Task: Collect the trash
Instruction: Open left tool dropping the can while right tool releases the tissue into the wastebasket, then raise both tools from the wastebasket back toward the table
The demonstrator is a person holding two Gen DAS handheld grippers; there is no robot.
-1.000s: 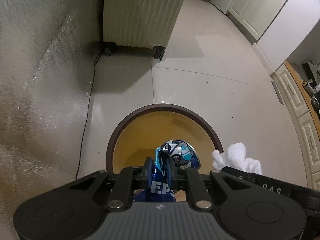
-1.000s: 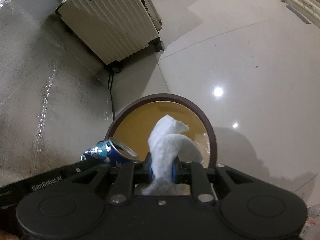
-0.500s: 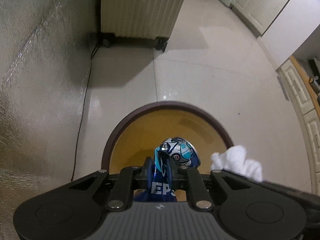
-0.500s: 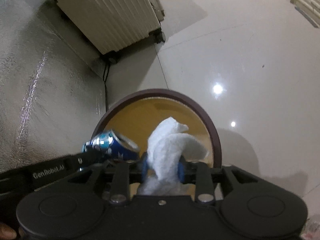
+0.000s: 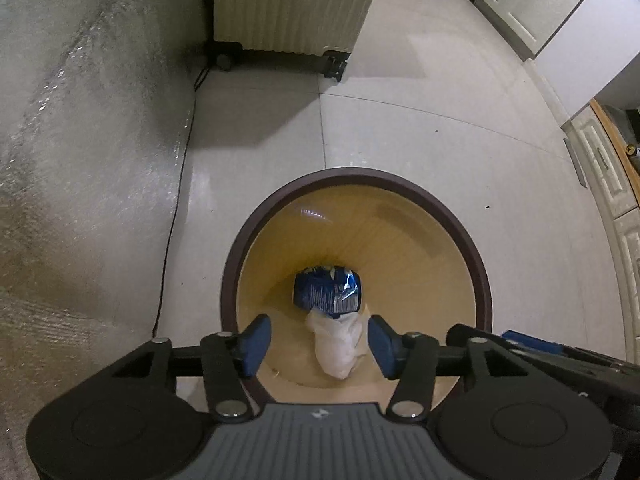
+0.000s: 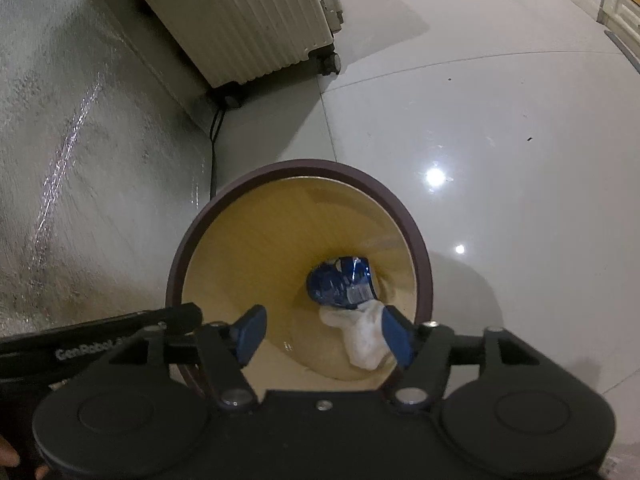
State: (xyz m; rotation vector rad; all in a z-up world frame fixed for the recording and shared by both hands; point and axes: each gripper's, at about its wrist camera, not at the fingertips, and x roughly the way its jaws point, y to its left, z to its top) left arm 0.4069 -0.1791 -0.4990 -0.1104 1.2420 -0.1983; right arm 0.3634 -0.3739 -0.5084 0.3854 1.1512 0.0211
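A round trash bin [image 5: 472, 248] with a dark brown rim and yellow inside stands on the tiled floor; it also shows in the right wrist view [image 6: 176, 280]. A crushed blue can [image 5: 326, 291] [image 6: 342, 282] and a crumpled white tissue [image 5: 338, 344] [image 6: 366, 338] lie at its bottom, touching. My left gripper [image 5: 318, 344] is open and empty above the bin's near rim. My right gripper [image 6: 324, 338] is open and empty above the bin too, beside the left one.
A cream ribbed radiator on wheels [image 5: 292, 4] [image 6: 248, 20] stands at the back by the silvery wall [image 5: 80, 140]. A black cable [image 5: 172, 220] runs along the floor by the wall. White cabinets [image 5: 612, 168] line the right side.
Both grippers opened. The blue can dropped from the left gripper and the white tissue from the right gripper into the bin's bottom.
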